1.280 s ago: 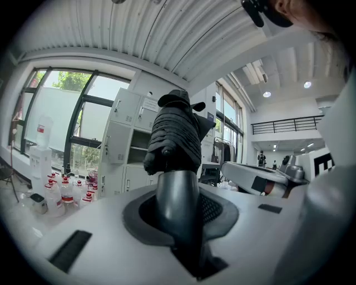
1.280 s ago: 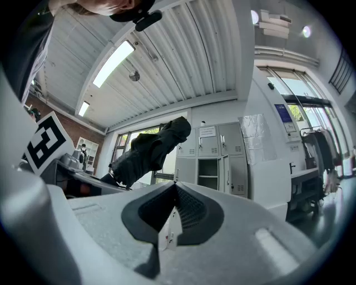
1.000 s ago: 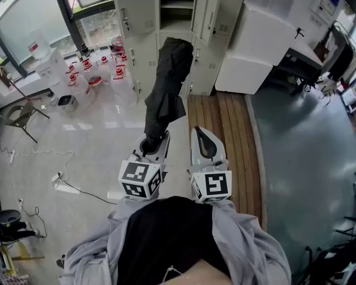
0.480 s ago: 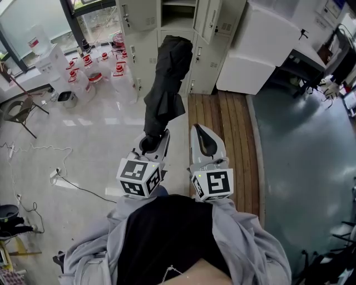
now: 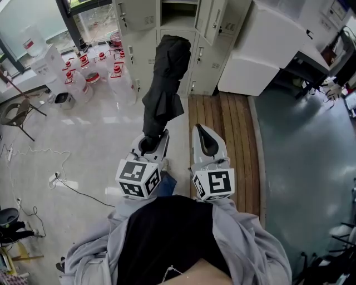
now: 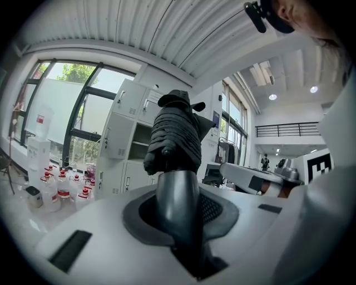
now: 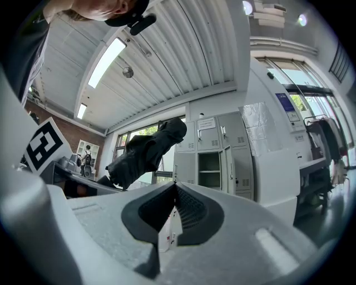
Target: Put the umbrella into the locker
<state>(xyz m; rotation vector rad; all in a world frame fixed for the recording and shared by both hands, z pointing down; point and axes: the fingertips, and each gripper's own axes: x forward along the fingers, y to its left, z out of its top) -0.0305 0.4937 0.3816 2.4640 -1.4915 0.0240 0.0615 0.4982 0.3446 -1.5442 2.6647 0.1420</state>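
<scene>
The room is lit brightly by windows (image 6: pixel 55 111) and ceiling lamps (image 7: pixel 105 58). Glare is seen on the floor (image 5: pixel 100 139). The gripper views are bent at the edges.

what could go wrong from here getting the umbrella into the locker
The left gripper holds the umbrella only by its handle end, so the long body may droop or twist in the jaws. Its loose fabric could snag the open locker door or miss the open compartment.
</scene>
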